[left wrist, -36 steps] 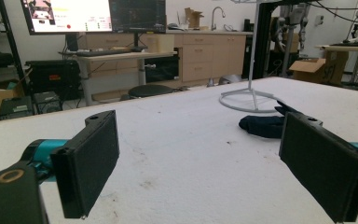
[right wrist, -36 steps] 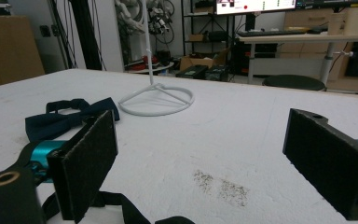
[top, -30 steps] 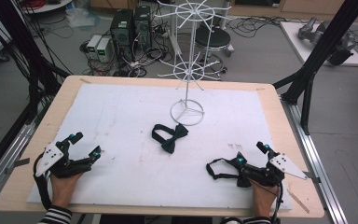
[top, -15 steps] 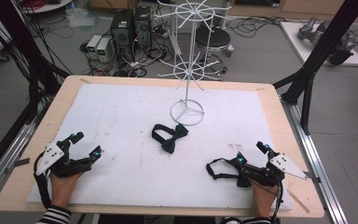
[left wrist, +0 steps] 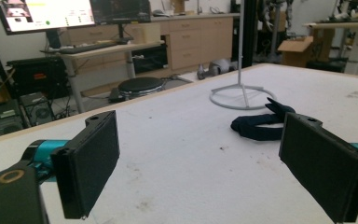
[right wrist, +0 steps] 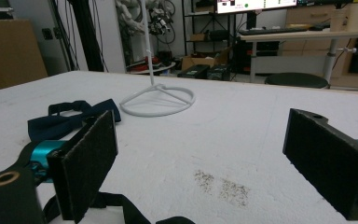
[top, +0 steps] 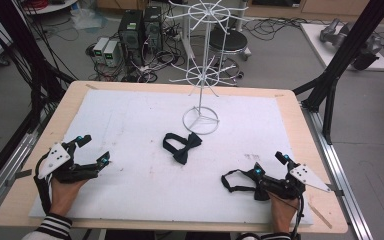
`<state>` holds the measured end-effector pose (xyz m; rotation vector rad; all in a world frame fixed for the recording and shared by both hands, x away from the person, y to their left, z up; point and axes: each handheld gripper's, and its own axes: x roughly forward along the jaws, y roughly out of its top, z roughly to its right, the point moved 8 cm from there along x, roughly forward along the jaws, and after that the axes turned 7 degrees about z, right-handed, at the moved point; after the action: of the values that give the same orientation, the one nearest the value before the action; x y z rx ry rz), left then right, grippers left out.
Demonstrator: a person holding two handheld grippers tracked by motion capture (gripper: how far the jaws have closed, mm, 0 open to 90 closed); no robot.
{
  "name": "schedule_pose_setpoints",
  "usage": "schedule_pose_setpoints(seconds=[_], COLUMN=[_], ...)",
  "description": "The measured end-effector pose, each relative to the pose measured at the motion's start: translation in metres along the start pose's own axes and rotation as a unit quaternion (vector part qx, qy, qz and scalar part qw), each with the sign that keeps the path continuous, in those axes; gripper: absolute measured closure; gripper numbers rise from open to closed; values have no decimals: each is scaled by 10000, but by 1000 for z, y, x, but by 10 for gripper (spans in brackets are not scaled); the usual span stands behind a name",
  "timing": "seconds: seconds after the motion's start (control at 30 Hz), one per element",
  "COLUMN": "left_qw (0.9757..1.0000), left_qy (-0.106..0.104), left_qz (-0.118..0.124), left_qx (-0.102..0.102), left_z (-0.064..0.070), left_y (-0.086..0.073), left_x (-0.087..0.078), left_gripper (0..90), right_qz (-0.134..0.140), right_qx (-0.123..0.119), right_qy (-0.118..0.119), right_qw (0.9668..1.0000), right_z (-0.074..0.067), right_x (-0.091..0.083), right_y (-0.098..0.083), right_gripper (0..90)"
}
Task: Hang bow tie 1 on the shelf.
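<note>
Left claw (top: 94,151) rests wide open at the near left of the bench (top: 290,107); right claw (top: 269,164) gapes wide at the near right. Between them, farther in, lies a black bow tie (top: 181,146), just before the white rack (top: 200,119).

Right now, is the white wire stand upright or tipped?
Upright: the white wire stand rests flat on its ring base, its pole vertical, beyond the bow tie.

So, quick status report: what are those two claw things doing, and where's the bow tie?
Left gripper open, right gripper open, both empty, apart at the near edge. Bow tie flat mid-table, just short of the white wire rack. Nothing between.
</note>
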<state>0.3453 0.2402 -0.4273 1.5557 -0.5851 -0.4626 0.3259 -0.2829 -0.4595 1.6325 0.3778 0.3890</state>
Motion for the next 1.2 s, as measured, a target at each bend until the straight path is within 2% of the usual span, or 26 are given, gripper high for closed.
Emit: schedule_pose_setpoints(seconds=[0.2,0.33,0.4,0.5,0.63,0.77,0.8,0.83,1.03,1.13,1.2], left_qw=[9990,9978,9967,9946,9928,9902,9892,9892,9845,9830,9810], left_qy=[-307,-560,-725,-894,-1058,-1222,-1276,-1276,-1454,-1519,-1583], left_qz=[-232,-292,-328,-481,-539,-653,-703,-703,-921,-977,-1053], left_qx=[217,210,139,208,167,190,141,141,334,339,390], left_z=[5,9,11,14,19,24,26,26,34,40,45], left_y=[10,20,25,31,39,46,49,49,61,65,67], left_x=[11,20,24,31,41,51,56,56,70,78,84], left_gripper=[126,126,126,126,126,126,126,126,126,126,126], right_qz=[12,14,26,67,60,65,90,90,90,82,97], right_qx=[12,35,50,10,33,19,-14,-14,21,25,2], right_qy=[0,12,13,32,47,42,48,48,44,41,52], right_qw=[10000,10000,10000,10000,10000,10000,9999,9999,9999,10000,9999], right_z=[0,-1,-1,0,-1,-1,0,0,0,-1,0], right_x=[-1,-1,-1,-1,-1,-2,-1,-1,-2,-2,-2], right_y=[0,0,0,1,1,1,1,1,1,1,1], right_gripper=[93,93,93,93,93,93,93,93,93,93,93])
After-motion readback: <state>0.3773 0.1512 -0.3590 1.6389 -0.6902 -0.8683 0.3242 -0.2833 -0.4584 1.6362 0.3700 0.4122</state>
